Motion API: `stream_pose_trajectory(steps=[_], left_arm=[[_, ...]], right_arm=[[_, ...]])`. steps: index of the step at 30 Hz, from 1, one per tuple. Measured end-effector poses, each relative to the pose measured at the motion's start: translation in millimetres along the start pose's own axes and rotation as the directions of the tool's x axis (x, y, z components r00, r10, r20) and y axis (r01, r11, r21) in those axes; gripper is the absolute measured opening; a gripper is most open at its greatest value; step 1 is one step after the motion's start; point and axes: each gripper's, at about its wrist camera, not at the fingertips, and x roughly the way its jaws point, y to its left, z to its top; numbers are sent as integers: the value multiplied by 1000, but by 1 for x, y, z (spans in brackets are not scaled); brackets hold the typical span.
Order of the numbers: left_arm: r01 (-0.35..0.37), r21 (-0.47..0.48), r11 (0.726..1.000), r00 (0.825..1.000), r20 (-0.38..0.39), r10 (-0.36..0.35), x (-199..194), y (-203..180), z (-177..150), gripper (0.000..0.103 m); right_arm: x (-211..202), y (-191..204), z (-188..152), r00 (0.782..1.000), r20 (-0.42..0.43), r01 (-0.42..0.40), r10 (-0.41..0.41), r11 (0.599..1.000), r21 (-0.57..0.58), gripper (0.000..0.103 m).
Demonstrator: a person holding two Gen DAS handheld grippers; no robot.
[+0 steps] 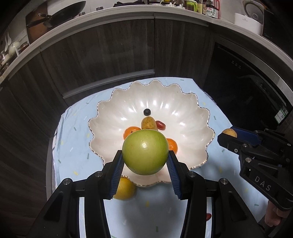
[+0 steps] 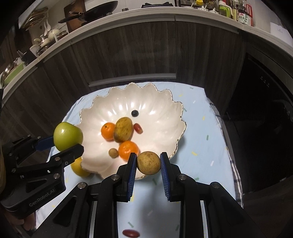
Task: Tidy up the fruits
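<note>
The green apple [image 1: 145, 152] in the left tongs [image 1: 145, 161] hides much of the white scalloped bowl [image 1: 192, 117] in the left wrist view: one orange [image 1: 130, 131] shows only as a sliver behind it, another orange [image 1: 173, 145] peeks out at its right, and the small round brown fruit [image 2: 113, 152] seen from the right wrist is covered altogether. A yellow fruit [image 1: 125, 189] on the pale blue cloth [image 1: 77, 146] of the table lies half behind the left tongs' blue pad and the bowl's rim, so what kind it is cannot be told. A dark red oblong fruit [image 2: 131, 233] on the cloth is cut off by the bottom edge of the right wrist view and nearly hidden between the tong arms in the other. The bottles [image 1: 210, 9] on the far kitchen counter carry labels too small to read. The right tongs' housing reads "DAS" in the left view; the left tongs' housing reads "GenRobot.AI" in the right view. The left tongs stand partly apart, both blue ribbed pads pressed on the sides of the green apple, which hangs over the near rim of the bowl. The right tongs [image 2: 148, 163] are drawn narrow, clamped on a round speckled tan fruit [image 2: 148, 163] above the bowl's near edge. Inside the bowl lie a long brownish-yellow fruit [image 2: 123, 132], the two oranges, a red grape tomato [image 2: 138, 128] and a dark blueberry [image 2: 135, 113].
</note>
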Motion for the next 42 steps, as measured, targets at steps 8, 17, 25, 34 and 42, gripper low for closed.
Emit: stream_pose_trajectory(steps=[8, 17, 25, 34, 42], left_arm=[[-25, -26, 999, 1000, -5, 25, 12, 8, 7, 47], [-48, -67, 997, 998, -32, 46, 33, 16, 9, 47], [-57, -87, 995, 997, -63, 52, 49, 19, 6, 47], [-61, -92, 994, 994, -92, 53, 58, 20, 1, 47], [-86, -88, 992, 994, -71, 80, 52, 20, 2, 71]], right_arm=[[16, -6, 14, 1000, 3, 10, -10, 1000, -3, 27], [38, -10, 21, 1000, -17, 24, -24, 1000, -3, 27], [52, -13, 22, 999, -41, 29, -29, 1000, -5, 27], [60, -12, 20, 998, -58, 32, -33, 999, -20, 27], [59, -12, 21, 998, -49, 49, -50, 999, -21, 40]])
